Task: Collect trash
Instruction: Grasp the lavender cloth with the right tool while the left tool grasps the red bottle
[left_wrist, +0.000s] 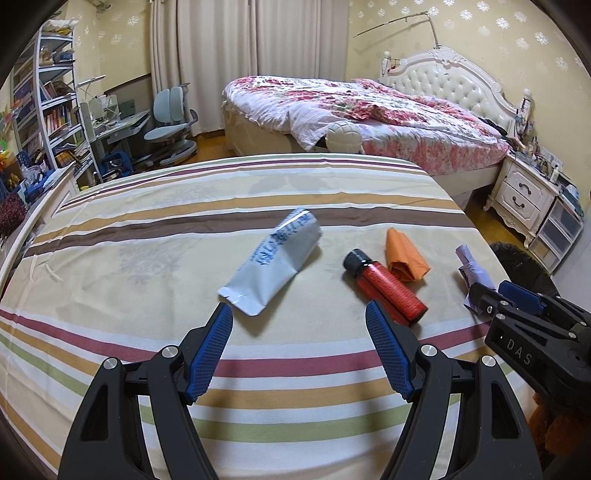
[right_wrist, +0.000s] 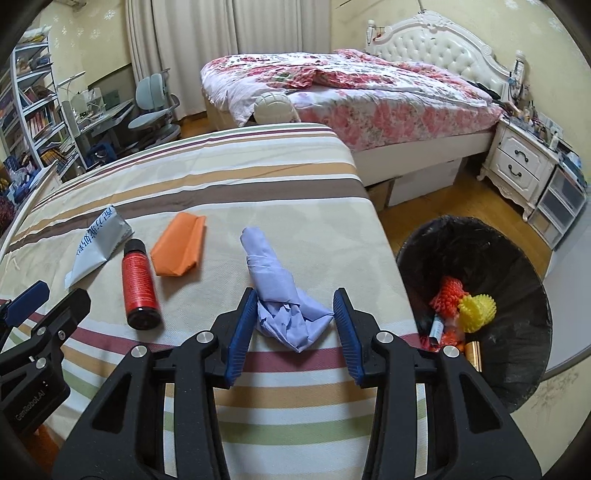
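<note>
- Right tongs (right_wrist: 293, 319) clench the crumpled lilac paper wad (right_wrist: 284, 295) on the striped bed (right_wrist: 258, 177).
- Left tongs (left_wrist: 299, 328) hang released.
- Next, probably: carry it to the black-lined bin (right_wrist: 517, 266) beside the bed.

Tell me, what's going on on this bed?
A person with a gripper in each hand is clearing trash off the striped bedspread. The right gripper has its pads against a crumpled lilac paper. The left gripper hangs open near a red bottle and white packet. An orange paper waits; a black bin stands beside.
</note>
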